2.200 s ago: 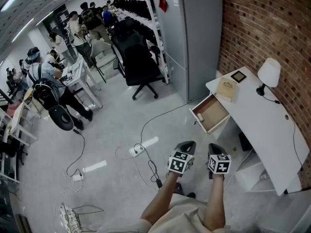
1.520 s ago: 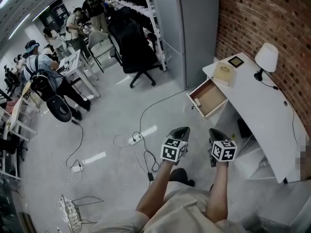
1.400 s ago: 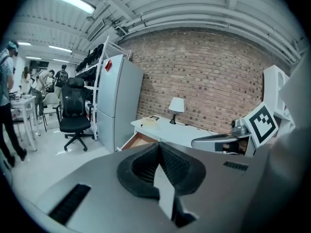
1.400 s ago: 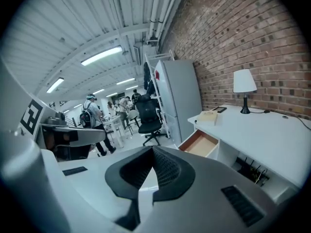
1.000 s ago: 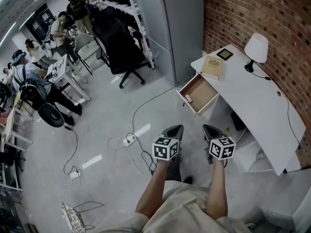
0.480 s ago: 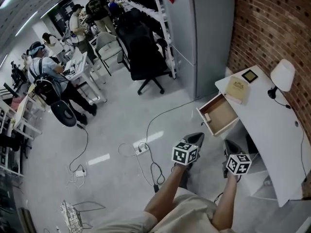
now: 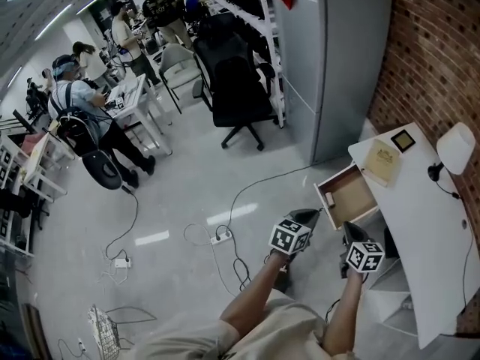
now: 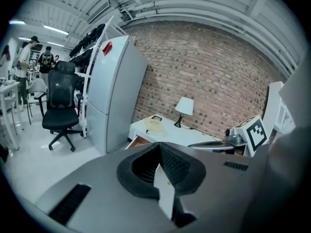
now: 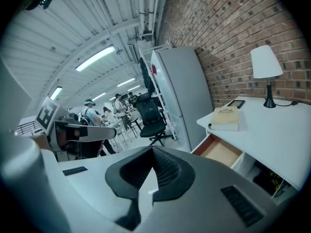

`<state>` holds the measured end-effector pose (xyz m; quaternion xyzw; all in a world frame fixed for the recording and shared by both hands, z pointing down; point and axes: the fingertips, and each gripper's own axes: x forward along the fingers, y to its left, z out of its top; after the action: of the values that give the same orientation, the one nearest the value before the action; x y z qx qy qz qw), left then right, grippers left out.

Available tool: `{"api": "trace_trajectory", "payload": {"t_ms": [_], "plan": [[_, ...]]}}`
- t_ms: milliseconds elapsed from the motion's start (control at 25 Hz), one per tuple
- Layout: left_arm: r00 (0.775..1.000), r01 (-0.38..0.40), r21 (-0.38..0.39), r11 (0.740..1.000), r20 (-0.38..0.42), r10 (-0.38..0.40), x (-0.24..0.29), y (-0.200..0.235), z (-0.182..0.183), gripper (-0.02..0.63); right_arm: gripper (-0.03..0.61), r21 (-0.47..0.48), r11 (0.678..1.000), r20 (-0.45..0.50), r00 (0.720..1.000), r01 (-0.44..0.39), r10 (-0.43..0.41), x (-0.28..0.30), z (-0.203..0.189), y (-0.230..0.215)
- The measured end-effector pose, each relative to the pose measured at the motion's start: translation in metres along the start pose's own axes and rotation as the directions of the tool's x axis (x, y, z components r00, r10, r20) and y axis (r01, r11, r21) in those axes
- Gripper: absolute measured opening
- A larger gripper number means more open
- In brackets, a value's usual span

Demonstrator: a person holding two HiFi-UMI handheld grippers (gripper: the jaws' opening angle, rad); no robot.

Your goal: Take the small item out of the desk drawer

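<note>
The wooden desk drawer (image 7: 350, 195) stands pulled open from the white desk (image 7: 420, 223), with a small pale item (image 7: 328, 199) at its front corner. My left gripper (image 7: 306, 217) hovers shut and empty just short of the drawer's front. Beside it, nearer the desk's side, my right gripper (image 7: 350, 231) is shut and empty too. In the left gripper view the shut jaws (image 8: 159, 147) point at the desk, and only a sliver of the drawer (image 8: 138, 141) shows. The right gripper view has its shut gripper (image 9: 153, 149) facing the open drawer (image 9: 221, 152); the item is hidden there.
A book (image 7: 382, 163), a small frame (image 7: 403, 139) and a white lamp (image 7: 456, 148) stand on the desk against the brick wall. A grey fridge (image 7: 341, 58) and a black office chair (image 7: 240, 88) lie beyond. Cables and a power strip (image 7: 220, 237) trail over the floor. People (image 7: 82, 118) work at the far left.
Both grippers have travelled forward across the floor toward the desk, and the open drawer now lies closer to their tips. Both stay shut.
</note>
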<state>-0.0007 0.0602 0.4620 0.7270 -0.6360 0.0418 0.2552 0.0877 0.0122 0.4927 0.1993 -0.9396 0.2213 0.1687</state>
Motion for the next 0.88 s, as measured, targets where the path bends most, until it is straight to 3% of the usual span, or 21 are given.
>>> {"api": "trace_trajectory", "payload": {"t_ms": [360, 560, 720, 880], "plan": [[0.999, 0.037, 0.021, 0.999, 0.01, -0.037, 0.016, 0.079, 0.04, 0.015, 0.023, 0.015, 1.0, 0.007, 1.0, 0.004, -0.004, 0.09, 0.034, 0.008], [0.999, 0.032, -0.013, 0.999, 0.011, -0.031, 0.017, 0.137, 0.051, 0.015, 0.023, 0.014, 1.0, -0.005, 1.0, 0.021, -0.021, 0.142, 0.042, 0.012], [0.999, 0.037, -0.026, 0.999, 0.022, -0.037, 0.042, 0.152, 0.066, 0.015, 0.023, 0.012, 0.997, -0.007, 0.997, 0.074, -0.074, 0.146, 0.048, -0.017], [0.998, 0.069, -0.053, 0.996, 0.006, -0.069, 0.065, 0.148, 0.059, 0.015, 0.023, 0.039, 0.986, -0.038, 0.987, 0.159, -0.158, 0.124, 0.035, -0.052]]}}
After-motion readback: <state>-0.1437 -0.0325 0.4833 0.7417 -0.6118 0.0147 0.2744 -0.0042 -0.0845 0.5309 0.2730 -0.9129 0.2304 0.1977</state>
